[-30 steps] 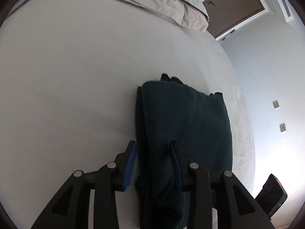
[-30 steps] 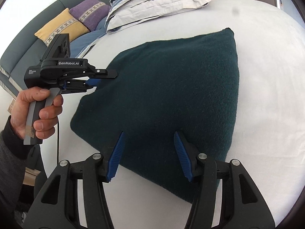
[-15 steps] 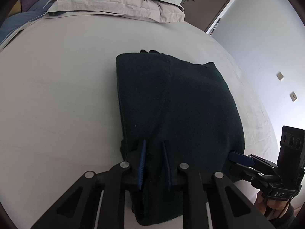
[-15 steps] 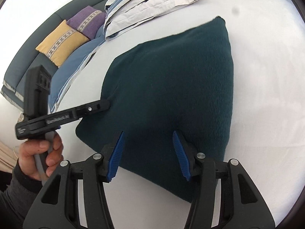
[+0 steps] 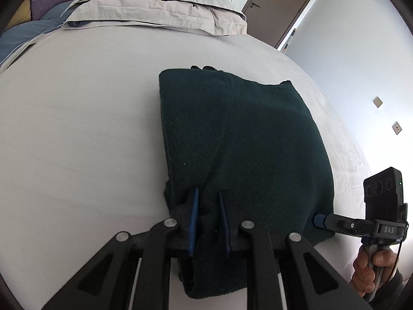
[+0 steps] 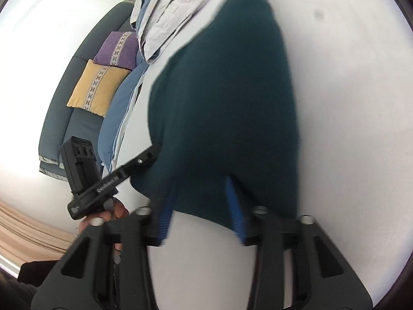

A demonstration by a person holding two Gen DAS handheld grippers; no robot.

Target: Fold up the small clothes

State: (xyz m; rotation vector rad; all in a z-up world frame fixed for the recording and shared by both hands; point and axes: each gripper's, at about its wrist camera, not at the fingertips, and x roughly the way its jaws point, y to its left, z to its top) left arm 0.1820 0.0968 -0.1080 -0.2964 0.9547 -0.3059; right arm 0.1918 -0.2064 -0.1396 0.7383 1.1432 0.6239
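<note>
Since the earlier frame both grippers are closing in on the near hem of the dark green sweater (image 5: 258, 139), which is lying folded on the white bed sheet (image 5: 77, 129) below the stacked pillows (image 5: 155, 7). Left gripper (image 5: 207, 219) is clenching a bunched fold of that hem between its blue pads. Right gripper (image 6: 201, 206) is narrowing its jaws around the other corner, blurred, pads not pressing yet.
</note>
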